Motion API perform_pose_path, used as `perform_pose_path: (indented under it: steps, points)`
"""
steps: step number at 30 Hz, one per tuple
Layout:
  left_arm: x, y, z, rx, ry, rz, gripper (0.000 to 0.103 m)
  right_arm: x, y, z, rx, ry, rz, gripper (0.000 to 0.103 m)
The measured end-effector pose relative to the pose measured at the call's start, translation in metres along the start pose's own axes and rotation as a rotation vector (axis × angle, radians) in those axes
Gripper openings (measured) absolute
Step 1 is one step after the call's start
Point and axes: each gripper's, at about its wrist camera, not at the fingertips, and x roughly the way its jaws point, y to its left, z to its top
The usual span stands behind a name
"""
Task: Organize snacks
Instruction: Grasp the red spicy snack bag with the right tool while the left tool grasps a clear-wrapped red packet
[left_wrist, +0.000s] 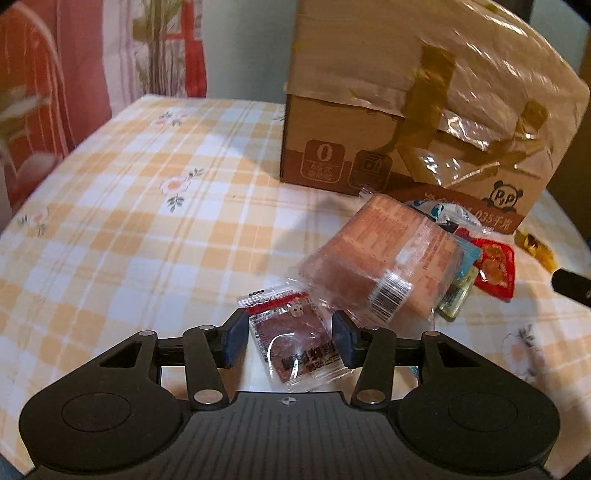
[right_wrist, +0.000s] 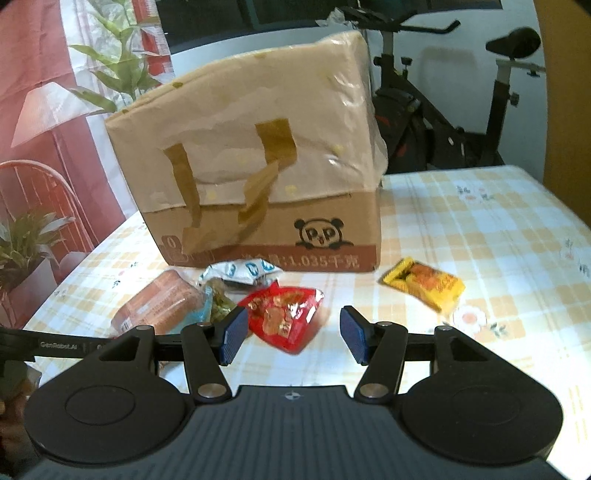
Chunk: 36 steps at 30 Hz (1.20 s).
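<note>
While my left gripper (left_wrist: 289, 341) stands open around a clear dried-meat sachet (left_wrist: 295, 345), nothing is gripped yet. My right gripper (right_wrist: 291, 334), equally wide and empty, nears the red snack packet (right_wrist: 284, 317). Beyond lie the pink wrapped pack (left_wrist: 384, 258), then the taped cardboard box (right_wrist: 258, 177) mid-table (left_wrist: 129, 221). I judge slick film could slip free on closing.

**Box blocks the back, cloth open at both sides**

The cardboard box (right_wrist: 258, 177) walls off the far side. Snack packets (right_wrist: 284, 317) crowd its foot. Bare tablecloth (left_wrist: 122, 229) lies left of them, and more right beyond the yellow packet (right_wrist: 424, 286).
</note>
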Motion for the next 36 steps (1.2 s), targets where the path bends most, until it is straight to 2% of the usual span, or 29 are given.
perform_pose_path:
  steps: [3, 7, 8, 9, 11, 20, 24, 25, 26, 30, 36]
  points:
    - [0.002, -0.009, -0.003, 0.055, -0.022, 0.037, 0.055, 0.0, -0.004, -0.003, 0.016, 0.001, -0.007, 0.059]
    - [0.003, -0.009, -0.004, 0.063, -0.044, 0.052, 0.059, 0.001, -0.007, -0.005, 0.021, -0.004, -0.019, 0.059]
    - [0.003, -0.009, -0.005, 0.067, -0.045, 0.052, 0.058, 0.001, -0.008, -0.006, 0.022, -0.005, -0.021, 0.059]
    - [0.002, -0.009, -0.005, 0.071, -0.046, 0.049, 0.048, 0.002, -0.009, -0.007, 0.024, -0.004, -0.023, 0.059]
    - [-0.003, -0.009, -0.007, 0.073, -0.047, 0.047, 0.042, 0.003, -0.01, -0.009, 0.022, -0.001, -0.031, 0.059]
    - [-0.021, 0.003, -0.012, 0.034, -0.112, 0.05, 0.041, 0.01, -0.01, -0.014, -0.046, 0.003, -0.053, 0.059]
    - [-0.027, 0.01, -0.01, 0.001, -0.141, 0.061, 0.041, 0.027, 0.003, -0.006, -0.201, 0.024, -0.04, 0.061]
    - [-0.029, 0.011, -0.01, -0.006, -0.152, 0.061, 0.041, 0.033, 0.006, -0.004, -0.243, 0.035, -0.022, 0.068]
    - [-0.032, 0.012, -0.009, -0.01, -0.164, 0.064, 0.041, 0.039, 0.01, -0.001, -0.292, 0.048, -0.004, 0.071]
    - [-0.039, 0.016, -0.008, -0.024, -0.195, 0.065, 0.041, 0.061, 0.023, 0.01, -0.474, 0.063, 0.019, 0.072]
    - [-0.041, 0.019, -0.009, -0.037, -0.2, 0.04, 0.041, 0.092, 0.03, 0.02, -0.628, 0.181, 0.12, 0.072]
